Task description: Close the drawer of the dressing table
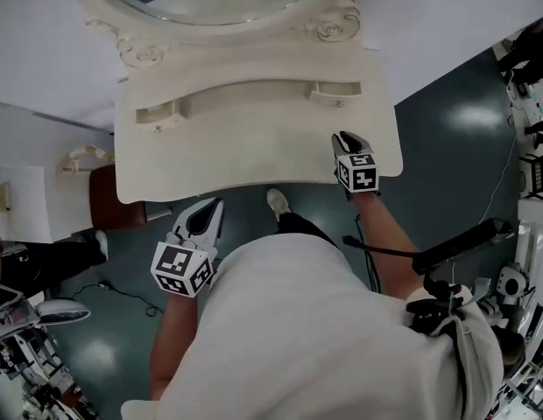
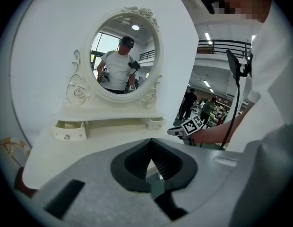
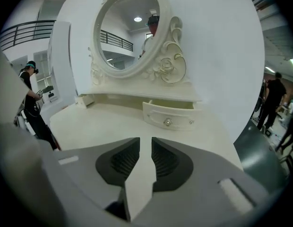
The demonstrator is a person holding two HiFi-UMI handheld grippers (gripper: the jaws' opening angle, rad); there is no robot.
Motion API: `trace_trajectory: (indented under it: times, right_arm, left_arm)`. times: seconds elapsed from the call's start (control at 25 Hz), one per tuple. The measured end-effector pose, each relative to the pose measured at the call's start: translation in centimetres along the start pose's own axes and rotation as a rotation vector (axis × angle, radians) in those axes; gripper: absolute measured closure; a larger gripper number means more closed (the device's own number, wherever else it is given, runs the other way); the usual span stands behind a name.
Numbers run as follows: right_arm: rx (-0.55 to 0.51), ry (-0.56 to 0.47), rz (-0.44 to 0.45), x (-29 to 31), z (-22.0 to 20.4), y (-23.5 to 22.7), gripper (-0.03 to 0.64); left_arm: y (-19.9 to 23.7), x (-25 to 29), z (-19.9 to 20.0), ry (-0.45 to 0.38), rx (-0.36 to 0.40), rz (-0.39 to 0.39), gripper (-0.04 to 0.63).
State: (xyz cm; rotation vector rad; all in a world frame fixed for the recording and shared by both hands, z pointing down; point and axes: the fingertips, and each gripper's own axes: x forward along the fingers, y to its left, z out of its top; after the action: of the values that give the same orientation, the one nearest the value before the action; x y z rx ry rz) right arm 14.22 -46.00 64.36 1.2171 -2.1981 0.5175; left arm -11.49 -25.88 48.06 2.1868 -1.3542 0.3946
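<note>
Since it stands pulled out from under the shelf (image 3: 151, 94), the right drawer (image 3: 153, 113) is, we judge, the item to be shut. It sits at the far right of the dressing table (image 3: 104, 122), its front and knob (image 3: 168, 122) facing us, well apart from either tool.

Right gripper (image 3: 145, 143): over the near right of the table top and aimed at that drawer front. Its tongs are narrowly apart with nothing between them, a gap we take as readiness to push the front or pinch the knob.

Left drawer (image 2: 70, 130): far left, likewise drawn out, something pale yellow inside. Which of the two the task means we cannot say for certain.

Left gripper (image 2: 151, 150): held off the near left edge, tongs closed together on nothing. We think it is parked, one hand being enough.

Mirror (image 3: 130, 27): oval, upright behind the shelf.
</note>
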Motion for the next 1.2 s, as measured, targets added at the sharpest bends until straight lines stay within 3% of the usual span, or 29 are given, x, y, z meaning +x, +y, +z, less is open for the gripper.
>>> trace_trajectory:
  times: [0.32, 0.68, 1.2]
  right_arm:
    - [0.086, 0.012, -0.063, 6.4, 2.3, -4.8, 0.508]
    - [0.143, 0.034, -0.115, 8.7, 2.9, -6.8, 0.492]
    - [0.119, 0.029, -0.116, 10.4, 4.7, -7.6, 0.515]
  left_arm:
    - [2.6, 3.0, 2.4, -0.004, -0.018, 0.059, 0.595]
    - [4.4, 4.9, 3.8, 0.012, -0.025, 0.066, 0.595]
    - [5.1, 6.7, 4.5, 0.023, -0.024, 0.058, 0.595]
